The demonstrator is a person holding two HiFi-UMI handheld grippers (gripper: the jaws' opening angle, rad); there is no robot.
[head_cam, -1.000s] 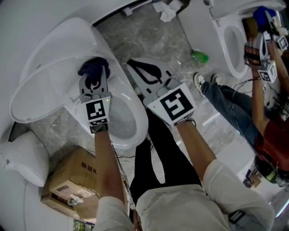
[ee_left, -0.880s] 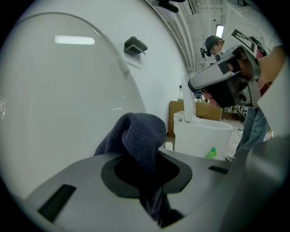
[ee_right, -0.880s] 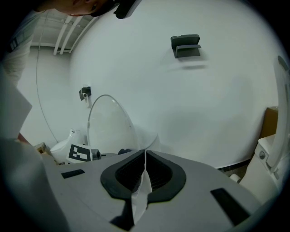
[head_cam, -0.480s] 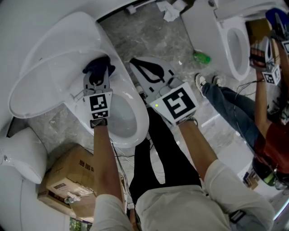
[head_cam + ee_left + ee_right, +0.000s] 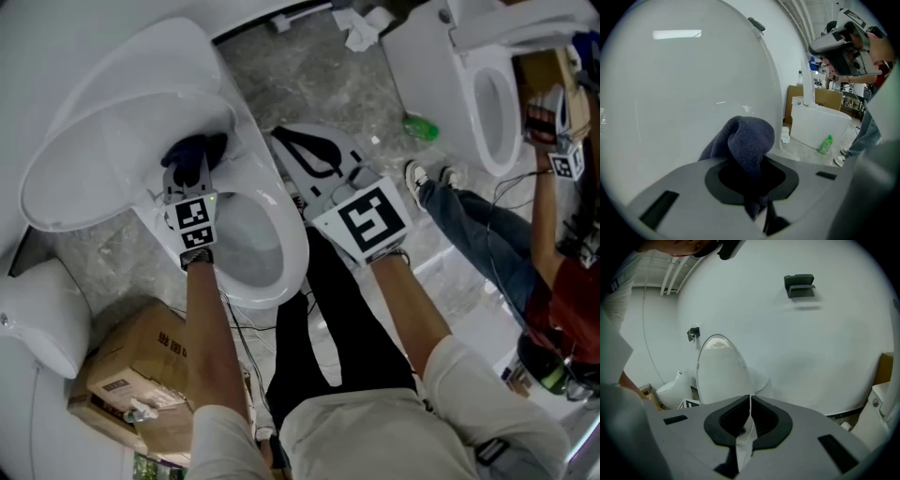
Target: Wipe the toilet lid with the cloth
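A white toilet stands with its lid (image 5: pixel 94 159) raised behind the bowl (image 5: pixel 253 248). My left gripper (image 5: pixel 192 164) is shut on a dark blue cloth (image 5: pixel 194 148), which lies bunched against the lower inner face of the lid near the hinge. In the left gripper view the cloth (image 5: pixel 747 138) bulges out of the left gripper (image 5: pixel 751 176) against the glossy white lid (image 5: pixel 684 84). My right gripper (image 5: pixel 291 141) hangs shut and empty over the floor right of the bowl. The right gripper view shows the right gripper (image 5: pixel 750 413) with its jaws together, pointing at the upright lid (image 5: pixel 722 373).
A cardboard box (image 5: pixel 141 375) sits on the floor at lower left beside another white fixture (image 5: pixel 37 319). A second toilet (image 5: pixel 487 94) stands at upper right, with a green bottle (image 5: pixel 419 127) near it. Another person (image 5: pixel 553 244) works there. Crumpled paper (image 5: pixel 361 28) lies at the top.
My left gripper has sunk down the lid's inner face with the cloth, toward the hinge. The right gripper has stayed where it was, shut.
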